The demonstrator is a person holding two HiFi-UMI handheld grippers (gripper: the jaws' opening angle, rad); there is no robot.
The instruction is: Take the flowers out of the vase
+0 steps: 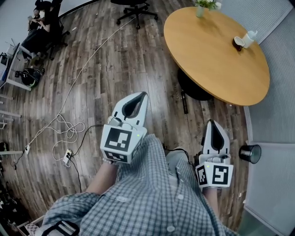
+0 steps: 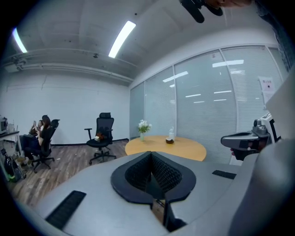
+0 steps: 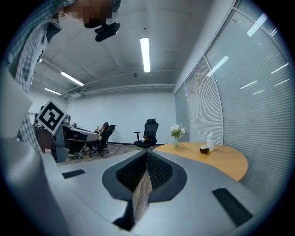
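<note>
Round wooden table point(image 1: 216, 55) was seen at 1 o'clock above the plank floor | left gripper point(image 1: 144, 94) and right gripper point(image 1: 213, 121) were held well apart from it, jaws pressed together, nothing gripped | vase point(image 1: 200, 11) with flowers point(image 1: 205, 3) was set at the table's 12 o'clock edge

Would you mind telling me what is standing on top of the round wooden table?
On the table stand a vase of white flowers at its far edge and a dark cup beside a white bottle. What the cup holds is too small to tell.
</note>
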